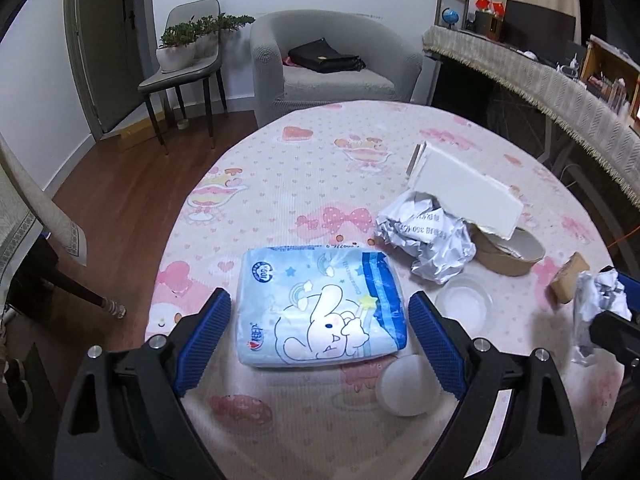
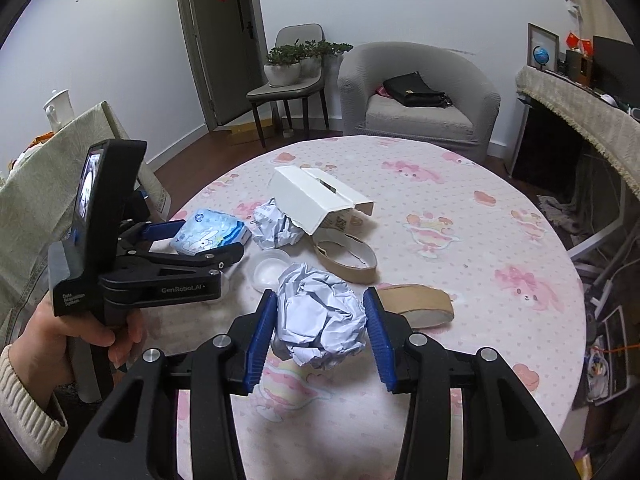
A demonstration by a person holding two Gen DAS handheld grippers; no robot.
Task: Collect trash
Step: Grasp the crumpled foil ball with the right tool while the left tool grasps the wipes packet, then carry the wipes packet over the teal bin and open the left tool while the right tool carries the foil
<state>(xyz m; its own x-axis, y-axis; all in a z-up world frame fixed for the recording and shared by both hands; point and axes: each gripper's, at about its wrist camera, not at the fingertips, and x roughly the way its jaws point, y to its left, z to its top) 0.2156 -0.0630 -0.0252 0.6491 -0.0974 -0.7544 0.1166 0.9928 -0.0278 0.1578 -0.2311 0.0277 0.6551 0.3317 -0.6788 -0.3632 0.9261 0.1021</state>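
Right gripper (image 2: 320,322): our jaws pinch the paper ball (image 2: 320,320), lifting it as trash.
Left gripper (image 1: 320,316): our jaws spread astride the tissue pack (image 1: 320,304), untouched.

Crumpled paper balls: two, one (image 2: 322,322) near, one (image 2: 276,226) farther back at the white box.
White cardboard boxes: one (image 2: 320,196), lying open-ended at the far middle.
Brown tape rings: two, one (image 2: 346,260) mid-table, one (image 2: 416,304) nearer on the right.
Tissue packs: one (image 1: 320,304), blue, on the left.
Clear plastic lids: one (image 2: 270,266).
White cups: one (image 1: 406,386), near edge.
Grippers: two, left gripper (image 1: 320,316) and right gripper (image 2: 320,330).
Armchairs: one (image 2: 416,92), far.
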